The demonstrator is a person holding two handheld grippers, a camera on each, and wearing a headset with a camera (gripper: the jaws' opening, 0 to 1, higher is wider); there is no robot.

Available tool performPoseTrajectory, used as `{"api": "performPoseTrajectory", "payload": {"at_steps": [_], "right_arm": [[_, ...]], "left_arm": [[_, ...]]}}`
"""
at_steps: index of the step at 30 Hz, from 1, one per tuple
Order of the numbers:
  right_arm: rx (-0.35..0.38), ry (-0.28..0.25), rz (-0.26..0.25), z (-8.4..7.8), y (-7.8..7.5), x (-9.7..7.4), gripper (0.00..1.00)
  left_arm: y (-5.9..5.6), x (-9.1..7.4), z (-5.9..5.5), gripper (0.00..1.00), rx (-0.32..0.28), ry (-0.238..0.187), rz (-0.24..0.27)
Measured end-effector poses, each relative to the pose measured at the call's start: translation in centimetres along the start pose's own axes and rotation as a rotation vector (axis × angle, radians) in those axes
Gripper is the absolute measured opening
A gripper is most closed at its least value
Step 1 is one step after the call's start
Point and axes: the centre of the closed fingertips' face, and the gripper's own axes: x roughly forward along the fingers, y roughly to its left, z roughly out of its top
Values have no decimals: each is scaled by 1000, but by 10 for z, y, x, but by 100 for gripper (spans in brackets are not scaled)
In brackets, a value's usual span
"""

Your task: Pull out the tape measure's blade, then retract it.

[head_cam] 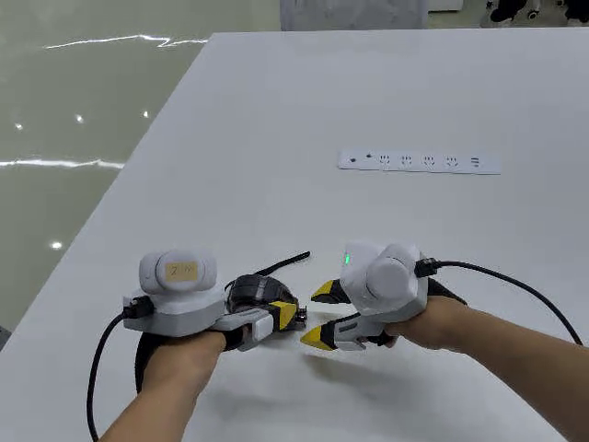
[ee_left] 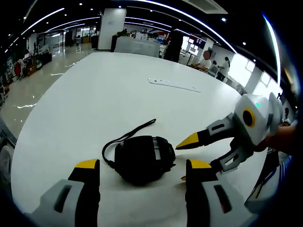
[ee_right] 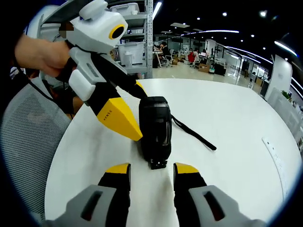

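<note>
A black tape measure lies on the white table with its wrist strap trailing away. My left gripper is open, and the case sits between its yellow-tipped jaws with a gap on each side. My right gripper faces it from the right, also open. In the right gripper view the blade's end tab is just ahead of the gap between the right gripper's tips, and no blade is drawn out. The left gripper's yellow fingertip rests beside the case.
A white power strip lies flat farther back on the table. The table's left edge drops to a glossy floor. Black cables run from both grippers toward me. A mesh chair stands beside the table.
</note>
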Motion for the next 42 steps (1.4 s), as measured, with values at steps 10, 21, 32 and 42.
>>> {"api": "performPoseTrajectory", "payload": {"at_steps": [10,21,32,42], "right_arm": [[34,12,-61,3,8,-20,46],[102,-19,-149,1,15,-56,52],[143,-55,-217,0,28,-85,58],[205,-70,-297,-13,34,-117,66]], "left_arm": [[-14,-9,2,75,126,8,-123],[-21,-35,1,80,276,1,-183],[-24,-54,-9,83,361,1,-261],[-26,-73,-10,89,454,-31,-322]]}}
